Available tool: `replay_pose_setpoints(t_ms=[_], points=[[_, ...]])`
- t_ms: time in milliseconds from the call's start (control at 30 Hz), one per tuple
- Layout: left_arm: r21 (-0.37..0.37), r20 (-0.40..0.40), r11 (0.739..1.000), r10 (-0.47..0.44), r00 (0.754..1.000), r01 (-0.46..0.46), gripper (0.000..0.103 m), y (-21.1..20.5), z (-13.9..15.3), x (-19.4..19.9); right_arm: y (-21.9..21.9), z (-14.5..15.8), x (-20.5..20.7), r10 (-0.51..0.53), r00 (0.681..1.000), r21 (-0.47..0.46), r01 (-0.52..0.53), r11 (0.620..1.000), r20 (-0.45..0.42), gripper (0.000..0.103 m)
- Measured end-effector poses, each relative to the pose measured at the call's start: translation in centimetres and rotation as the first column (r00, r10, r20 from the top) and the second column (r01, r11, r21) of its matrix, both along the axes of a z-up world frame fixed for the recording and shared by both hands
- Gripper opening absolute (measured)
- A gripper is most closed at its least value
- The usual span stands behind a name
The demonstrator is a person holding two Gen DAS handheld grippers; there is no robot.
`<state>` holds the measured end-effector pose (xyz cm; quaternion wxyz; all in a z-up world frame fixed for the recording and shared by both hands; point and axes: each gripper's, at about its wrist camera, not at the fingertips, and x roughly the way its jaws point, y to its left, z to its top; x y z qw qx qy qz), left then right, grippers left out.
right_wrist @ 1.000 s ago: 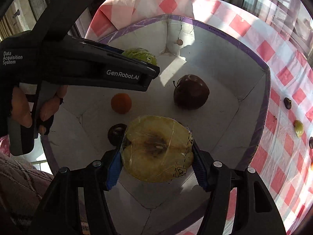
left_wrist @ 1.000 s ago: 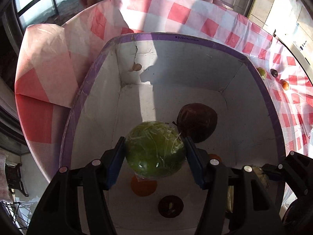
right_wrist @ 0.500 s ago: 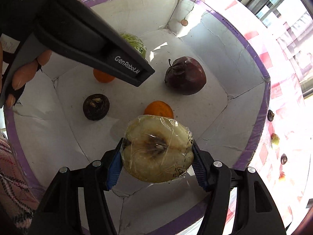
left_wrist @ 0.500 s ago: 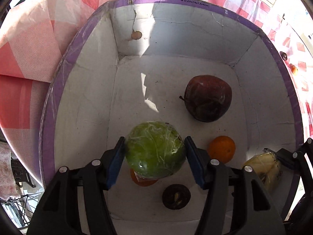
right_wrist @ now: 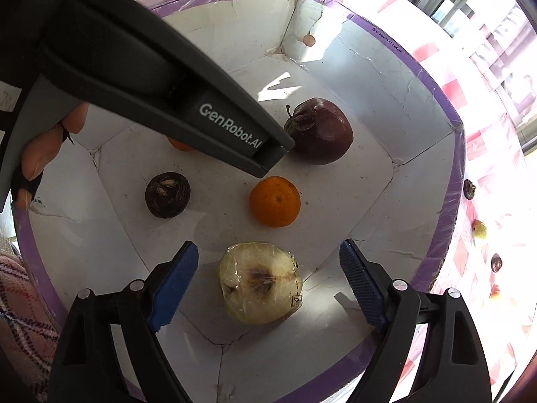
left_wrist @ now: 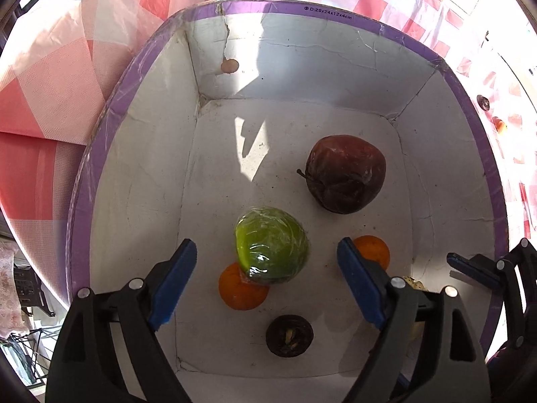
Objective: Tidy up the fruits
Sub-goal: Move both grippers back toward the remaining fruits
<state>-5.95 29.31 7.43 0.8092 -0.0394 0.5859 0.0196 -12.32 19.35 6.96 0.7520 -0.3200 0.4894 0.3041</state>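
Both grippers hang over a white box with a purple rim [left_wrist: 335, 13]. In the left wrist view a green fruit in clear wrap [left_wrist: 272, 247] lies on the box floor, leaning on an orange [left_wrist: 240, 290]. My left gripper [left_wrist: 266, 270] is opening, its blue pads well clear of the fruit. In the right wrist view a wrapped half apple [right_wrist: 260, 283], cut face up, rests on the floor. My right gripper [right_wrist: 268, 273] is opening too, with no pad touching it.
Also in the box: a dark red apple [left_wrist: 345, 178], a second orange [right_wrist: 275, 201] and a small dark brown fruit [right_wrist: 167, 194]. Small fruits [right_wrist: 480, 230] lie on the red-checked cloth [left_wrist: 67, 84] outside. A hand [right_wrist: 43, 147] holds the left gripper's body above the box.
Both grippers let go: the green wrapped fruit and the half apple, held between the pads before, now lie on the box floor. Both sets of jaws have spread wide.
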Motion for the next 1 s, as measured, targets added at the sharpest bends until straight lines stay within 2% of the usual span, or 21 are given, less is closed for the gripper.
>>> replay_pose_setpoints(t_ms=[100, 167, 233, 333, 400, 467, 567, 633, 733, 800, 867, 933, 967, 1000], points=[[0.009, 0.005, 1.000, 0.013, 1.000, -0.013, 0.089, -0.1, 1.1, -0.2, 0.4, 0.5, 0.3, -0.012, 0.999, -0.041, 0.010, 0.999, -0.032, 0.083], [-0.013, 0.057, 1.000, 0.014, 0.998, -0.013, 0.089, 0.1, 3.2, -0.8, 0.2, 2.5, 0.2, -0.022, 1.000, -0.018, 0.022, 1.000, -0.010, 0.083], [-0.003, 0.127, 1.000, -0.010, 0.992, 0.011, 0.092, 0.0, 5.3, -1.3, -0.4, 5.1, 0.1, -0.033, 0.999, 0.041, 0.032, 0.999, 0.032, 0.084], [0.001, 0.229, 0.998, -0.066, 0.971, 0.068, 0.097, -0.1, 8.3, -2.1, -2.8, 9.1, -0.1, -0.087, 0.985, 0.112, 0.070, 0.991, 0.150, 0.086], [0.009, 0.288, 0.996, -0.084, 0.954, 0.085, 0.101, 0.1, 9.8, -2.7, -5.2, 11.0, -0.3, -0.146, 0.966, 0.169, 0.111, 0.979, 0.213, 0.086], [-0.010, 0.348, 0.995, -0.085, 0.934, 0.094, 0.101, 0.4, 10.5, -2.7, -7.7, 11.7, -0.3, -0.218, 0.932, 0.209, 0.161, 0.964, 0.289, 0.089], [-0.049, 0.421, 0.994, -0.072, 0.904, 0.102, 0.101, 0.6, 10.3, -1.4, -12.5, 10.3, 0.7, -0.380, 0.867, 0.291, 0.291, 0.911, 0.323, 0.089], [-0.054, 0.446, 0.996, -0.037, 0.894, 0.068, 0.101, 0.6, 9.7, 0.0, -15.8, 8.3, 1.3, -0.491, 0.817, 0.328, 0.395, 0.858, 0.302, 0.089], [-0.091, 0.452, 0.996, 0.061, 0.890, -0.023, 0.101, 0.4, 8.9, 2.4, -19.6, 5.1, 2.3, -0.620, 0.754, 0.303, 0.551, 0.777, 0.218, 0.089], [-0.098, 0.411, 0.994, 0.090, 0.907, -0.054, 0.101, -0.5, 8.3, 4.0, -22.2, 2.9, 3.2, -0.679, 0.721, 0.270, 0.632, 0.726, 0.138, 0.089], [-0.073, 0.345, 0.995, 0.086, 0.935, -0.065, 0.101, -2.4, 8.1, 5.5, -24.5, 0.6, 3.2, -0.735, 0.676, 0.205, 0.713, 0.671, 0.056, 0.089], [-0.046, 0.300, 0.998, 0.048, 0.953, -0.036, 0.101, -5.0, 8.9, 6.3, -25.8, -0.8, 3.4, -0.761, 0.648, 0.131, 0.757, 0.641, -0.021, 0.089], [-0.053, 0.292, 0.999, 0.029, 0.956, -0.014, 0.101, -6.5, 9.5, 6.1, -26.3, -0.8, 3.4, -0.765, 0.642, 0.106, 0.764, 0.636, -0.037, 0.089], [-0.072, 0.292, 0.997, 0.001, 0.956, 0.021, 0.101, -7.9, 10.3, 6.0, -26.7, -0.4, 3.2, -0.759, 0.650, 0.103, 0.759, 0.643, -0.046, 0.089]])
